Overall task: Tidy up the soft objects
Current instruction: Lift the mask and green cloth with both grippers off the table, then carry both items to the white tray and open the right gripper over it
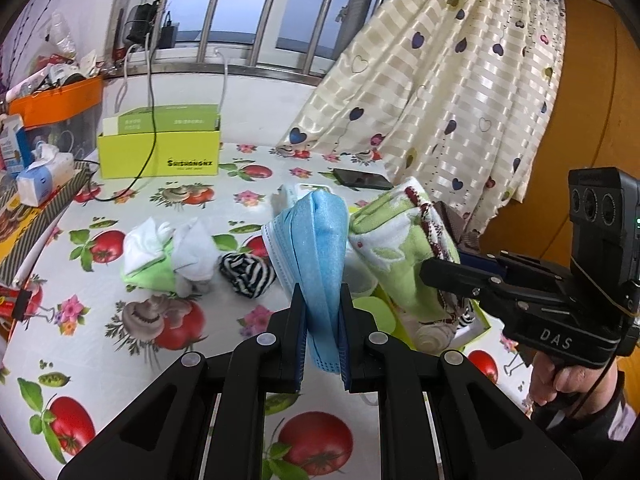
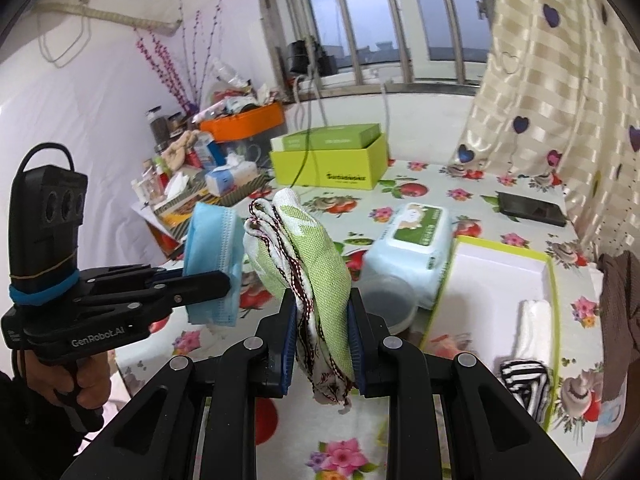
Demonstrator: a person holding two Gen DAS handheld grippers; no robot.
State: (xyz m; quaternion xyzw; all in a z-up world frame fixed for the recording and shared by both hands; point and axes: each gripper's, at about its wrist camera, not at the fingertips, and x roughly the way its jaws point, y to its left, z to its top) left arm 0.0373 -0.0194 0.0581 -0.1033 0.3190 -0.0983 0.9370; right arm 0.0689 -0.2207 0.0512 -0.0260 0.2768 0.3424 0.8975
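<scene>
A: Soft objects, stock: blue mask (image 1: 320, 248) clamped in left tongs (image 1: 322, 308), green towel (image 2: 316, 276) clamped in right tongs (image 2: 322, 316), both above the bench (image 1: 120, 360).

B: Stored: striped sock (image 2: 524, 380), white cloth (image 2: 534, 324) in tray (image 2: 500, 264), right. Outstanding: green-white bundle (image 1: 160, 256), striped sock (image 1: 248, 274), far left.

Pale blue pleated face mask (image 1: 320, 248); folded woven cloth (image 2: 316, 276) — light green and white, with dark red stitched edging. Rolled black-and-white striped sock (image 1: 248, 274). White tablecloth (image 1: 132, 364) printed with red tomatoes and pink flowers. Cream striped curtain (image 1: 452, 80) — navy hearts.
</scene>
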